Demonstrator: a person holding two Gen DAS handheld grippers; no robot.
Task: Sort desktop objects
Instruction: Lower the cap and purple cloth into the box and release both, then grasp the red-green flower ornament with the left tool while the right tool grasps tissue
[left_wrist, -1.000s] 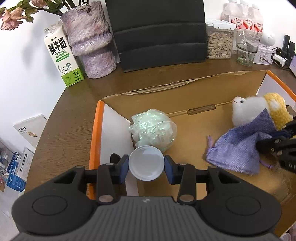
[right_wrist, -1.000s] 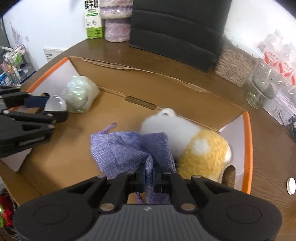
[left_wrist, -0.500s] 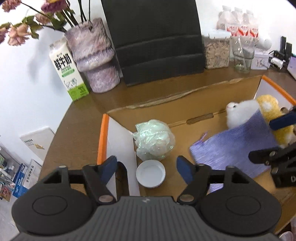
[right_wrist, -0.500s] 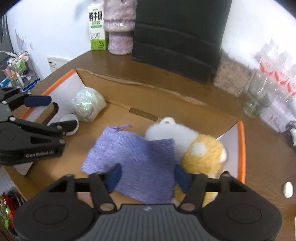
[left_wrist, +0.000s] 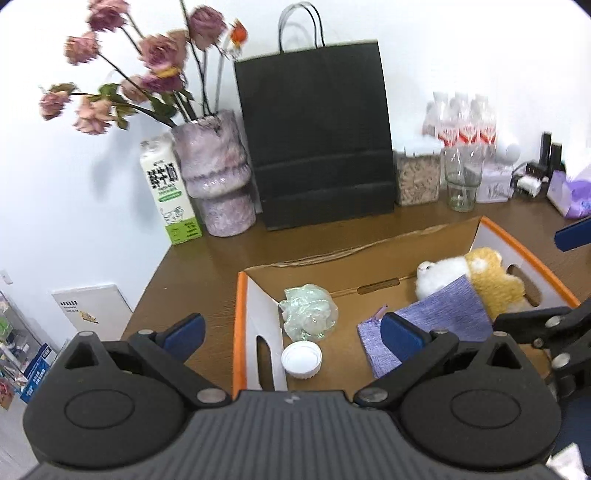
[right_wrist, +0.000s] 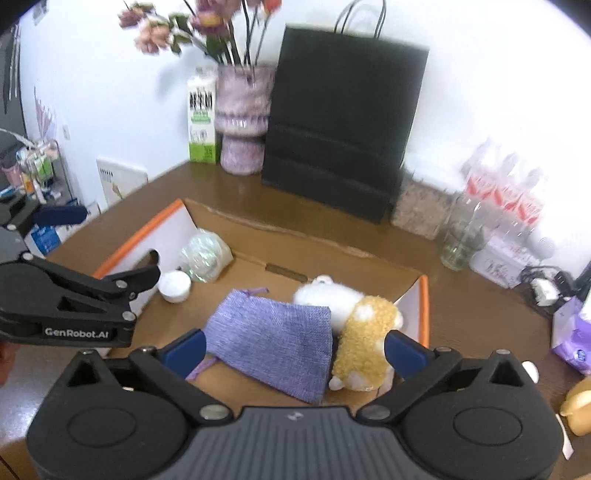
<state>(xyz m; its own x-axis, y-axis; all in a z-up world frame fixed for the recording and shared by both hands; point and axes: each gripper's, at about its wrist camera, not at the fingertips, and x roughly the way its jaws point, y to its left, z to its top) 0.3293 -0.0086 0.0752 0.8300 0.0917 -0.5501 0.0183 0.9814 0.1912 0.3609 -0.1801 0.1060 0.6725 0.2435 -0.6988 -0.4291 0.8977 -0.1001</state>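
Note:
An open cardboard box (left_wrist: 241, 314) with orange rims lies on the brown table. Inside it are a white round lid (left_wrist: 301, 359), a crumpled greenish plastic bag (left_wrist: 307, 316), a purple cloth pouch (right_wrist: 273, 343) and a white-and-yellow plush toy (right_wrist: 354, 321). My left gripper (left_wrist: 291, 330) hovers above the box's left end, jaws opening wide, nothing between the pads. The lid rests loose on the box floor below it. My right gripper (right_wrist: 294, 349) hangs above the pouch and plush, jaws also opening, touching neither.
Behind the box stand a black paper bag (left_wrist: 317, 147), a purple vase (left_wrist: 218, 173) with dried flowers and a milk carton (left_wrist: 170, 192). A jar (left_wrist: 417, 177), a glass (left_wrist: 461, 181), bottles (right_wrist: 509, 199) and a tissue pack (right_wrist: 572, 336) crowd the right.
The left gripper let go of the white lid and the right let go of the purple pouch. Both opened wide, then rose and drew back from the box.

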